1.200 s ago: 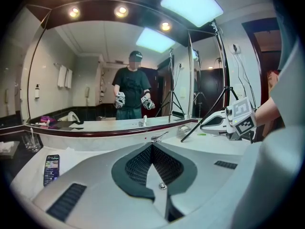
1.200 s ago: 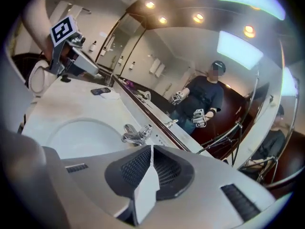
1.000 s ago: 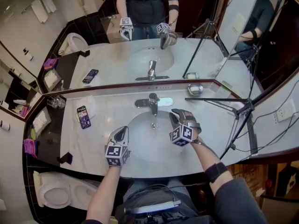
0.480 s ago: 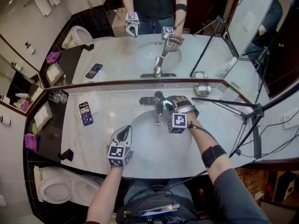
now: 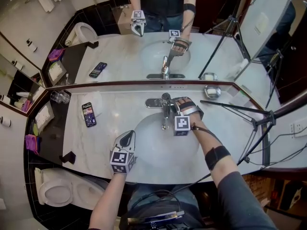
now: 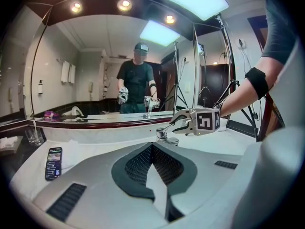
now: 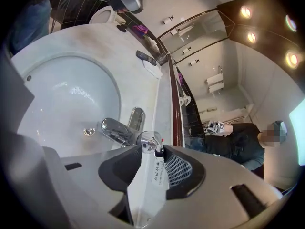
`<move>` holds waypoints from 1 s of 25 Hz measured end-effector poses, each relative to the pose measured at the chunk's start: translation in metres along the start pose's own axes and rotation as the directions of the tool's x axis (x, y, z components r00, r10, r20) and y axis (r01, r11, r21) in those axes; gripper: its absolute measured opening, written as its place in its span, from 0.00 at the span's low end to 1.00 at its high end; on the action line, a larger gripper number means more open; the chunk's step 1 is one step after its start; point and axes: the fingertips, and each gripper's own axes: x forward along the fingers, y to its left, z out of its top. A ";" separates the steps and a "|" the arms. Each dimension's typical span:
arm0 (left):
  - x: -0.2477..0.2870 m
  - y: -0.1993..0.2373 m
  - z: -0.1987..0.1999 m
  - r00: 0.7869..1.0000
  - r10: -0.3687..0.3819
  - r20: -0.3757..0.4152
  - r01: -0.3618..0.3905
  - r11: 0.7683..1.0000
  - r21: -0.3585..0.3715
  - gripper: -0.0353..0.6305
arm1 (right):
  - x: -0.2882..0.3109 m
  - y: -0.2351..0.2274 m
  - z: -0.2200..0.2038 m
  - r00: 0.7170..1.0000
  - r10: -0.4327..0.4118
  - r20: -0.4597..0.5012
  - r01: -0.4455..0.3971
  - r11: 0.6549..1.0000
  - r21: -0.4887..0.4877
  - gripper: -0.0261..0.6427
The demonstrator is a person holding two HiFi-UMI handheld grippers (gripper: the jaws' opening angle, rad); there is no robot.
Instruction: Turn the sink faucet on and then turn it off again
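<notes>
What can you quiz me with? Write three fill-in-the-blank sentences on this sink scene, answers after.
1. The phone lies on the counter to the ____ of the sink.
2. The left gripper has its jaws ____, with nothing between them.
3. The faucet stands between the sink and the ____.
Missing words: left; shut; mirror.

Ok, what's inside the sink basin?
Only the drain shows in the sink basin. The right hand-held gripper, jaws just opened around the faucet lever, hides its back right part.
</notes>
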 end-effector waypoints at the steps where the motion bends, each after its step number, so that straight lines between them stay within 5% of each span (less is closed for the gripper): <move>1: 0.000 0.000 -0.001 1.000 -0.001 -0.003 0.001 1.000 -0.002 0.05 | 0.000 0.000 0.000 1.000 -0.004 -0.003 0.004 1.000 -0.011 0.28; 25: 0.011 -0.006 0.000 1.000 -0.012 -0.010 0.012 1.000 0.000 0.05 | -0.006 0.035 -0.006 0.999 -0.035 -0.009 0.035 0.999 -0.017 0.27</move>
